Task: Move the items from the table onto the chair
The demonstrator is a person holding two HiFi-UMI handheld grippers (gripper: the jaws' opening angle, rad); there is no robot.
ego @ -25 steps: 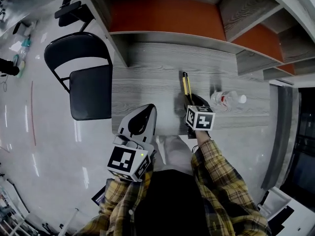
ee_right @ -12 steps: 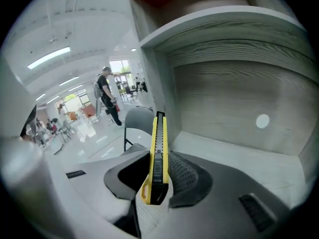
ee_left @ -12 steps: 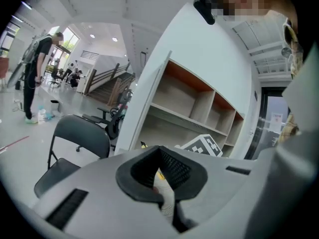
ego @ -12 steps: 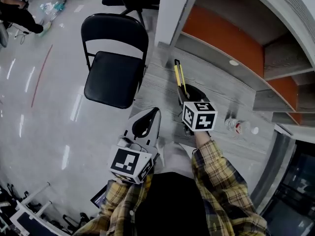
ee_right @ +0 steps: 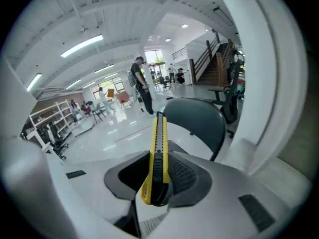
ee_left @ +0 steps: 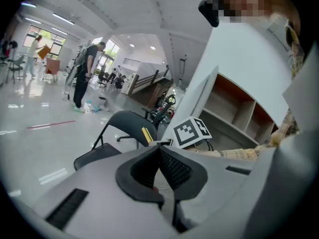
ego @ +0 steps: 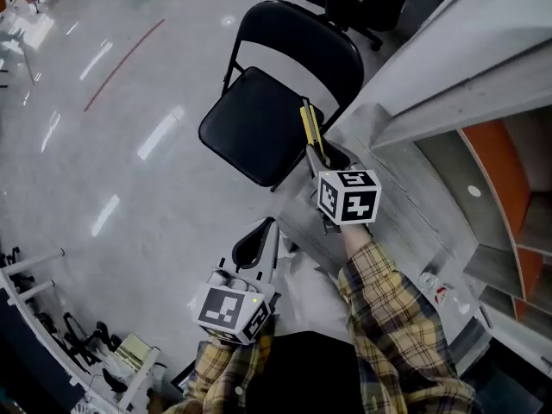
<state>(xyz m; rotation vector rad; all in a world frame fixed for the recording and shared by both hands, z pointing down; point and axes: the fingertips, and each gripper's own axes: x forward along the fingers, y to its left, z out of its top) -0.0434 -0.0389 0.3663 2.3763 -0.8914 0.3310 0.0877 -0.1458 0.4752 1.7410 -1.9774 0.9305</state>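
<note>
right hand-held gripper (ego: 318, 157) clamps knife (ego: 308, 126), chair (ego: 250, 123) at 12 o'clock; left hand-held gripper (ego: 267, 224) closed, empty. only head view shows bottle (ego: 437, 292).

1. Knife (ego: 309, 128) sits in the right gripper (ego: 321, 160) and sticks out ahead of it.
2. Chair (ego: 250, 119) is just ahead, under the knife tip.
3. Left gripper (ego: 264, 229) is behind and to the left.
4. Table (ego: 414, 205) is to the right, with a bottle (ego: 436, 290) on it, well behind.
</note>
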